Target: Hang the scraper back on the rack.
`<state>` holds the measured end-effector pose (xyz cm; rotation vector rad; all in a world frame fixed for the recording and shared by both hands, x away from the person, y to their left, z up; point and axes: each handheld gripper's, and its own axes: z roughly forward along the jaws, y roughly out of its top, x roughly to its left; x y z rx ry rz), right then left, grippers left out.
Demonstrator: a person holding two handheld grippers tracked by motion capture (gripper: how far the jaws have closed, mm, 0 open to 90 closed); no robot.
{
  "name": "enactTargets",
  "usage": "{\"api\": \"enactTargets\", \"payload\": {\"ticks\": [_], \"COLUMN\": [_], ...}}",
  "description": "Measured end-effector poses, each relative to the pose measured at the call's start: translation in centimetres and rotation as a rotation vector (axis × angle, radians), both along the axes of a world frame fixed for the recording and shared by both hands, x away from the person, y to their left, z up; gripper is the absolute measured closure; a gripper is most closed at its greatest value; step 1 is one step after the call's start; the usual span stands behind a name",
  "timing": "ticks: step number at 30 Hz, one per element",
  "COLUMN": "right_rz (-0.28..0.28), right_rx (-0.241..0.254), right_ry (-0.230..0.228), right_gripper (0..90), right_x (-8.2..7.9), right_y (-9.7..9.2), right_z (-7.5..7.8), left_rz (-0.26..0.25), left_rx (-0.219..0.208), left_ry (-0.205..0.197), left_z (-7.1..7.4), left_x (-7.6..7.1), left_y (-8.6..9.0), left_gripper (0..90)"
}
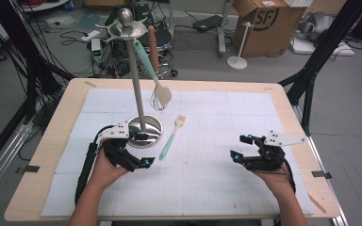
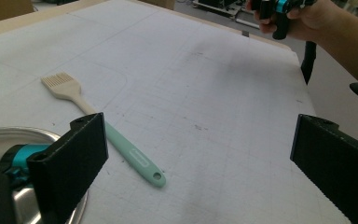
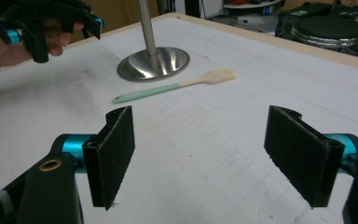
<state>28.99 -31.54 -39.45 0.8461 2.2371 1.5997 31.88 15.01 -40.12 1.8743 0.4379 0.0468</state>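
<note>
On table (image 1: 66,122): one brush (image 1: 171,135), two claws.

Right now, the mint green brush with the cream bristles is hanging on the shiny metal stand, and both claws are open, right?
Not quite. The mint green brush with the cream bristles lies flat on the white mat beside the shiny metal stand, as the high view shows. Both claws are open.

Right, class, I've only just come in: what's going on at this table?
A person holds a gripper in each hand over a white mat. The left gripper and right gripper both stand open, holding nothing. A pastry brush lies flat beside the base of a metal utensil stand, where a spatula and whisk hang.
</note>
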Motion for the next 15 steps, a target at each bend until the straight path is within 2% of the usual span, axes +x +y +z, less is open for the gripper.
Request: {"api": "enactTargets", "payload": {"ticks": [8, 13, 15], "right_rz": [-0.007, -0.011, -0.010], "right_rx": [-0.019, -0.048, -0.041], "right_ry": [0.008, 0.012, 0.020], "right_gripper": [23.4, 21.4, 21.2], "right_x": [0.02, 0.03, 0.12], "right_y": [-0.10, 0.14, 0.17], "right_z": [-0.38, -0.85, -1.09], "left_rz": [0.000, -0.005, -0.003], "left_rx": [0.002, 0.004, 0.001], "left_ry": [-0.004, -0.005, -0.003], "left_z": [-0.01, -0.01, -0.03], "left_x": [0.04, 0.02, 0.01], "left_y": [-0.02, -0.08, -0.12], "left_gripper": [4.5, 4.5, 4.5]}}
